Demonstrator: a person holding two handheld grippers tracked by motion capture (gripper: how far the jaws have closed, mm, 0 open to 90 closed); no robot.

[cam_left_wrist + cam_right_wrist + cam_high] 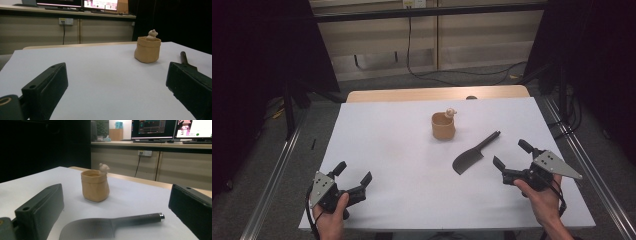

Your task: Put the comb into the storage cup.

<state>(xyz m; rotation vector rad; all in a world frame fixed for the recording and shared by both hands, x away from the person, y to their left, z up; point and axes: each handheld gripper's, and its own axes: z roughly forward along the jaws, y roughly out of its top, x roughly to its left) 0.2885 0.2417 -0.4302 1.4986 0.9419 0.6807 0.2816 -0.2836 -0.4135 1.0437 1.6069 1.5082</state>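
A small tan cup [443,126] with a little bear figure [450,112] on its rim stands near the middle of the white table [392,150]. A dark grey spatula-like tool [473,154] lies flat to the cup's right, handle pointing away. My left gripper [353,174] rests open at the table's near left, far from both. My right gripper [512,154] is open at the near right, just beside the tool's blade. The cup [147,49] and the tool's handle [184,57] lie ahead in the left gripper view. In the right gripper view, the tool [110,226] lies between the jaws, the cup [95,185] behind.
A wooden tabletop edge [437,93] shows beyond the white sheet. Metal rails [272,175] run along both sides on the floor, and cables [452,74] lie on the floor behind. Cabinets with monitors [172,130] stand at the back.
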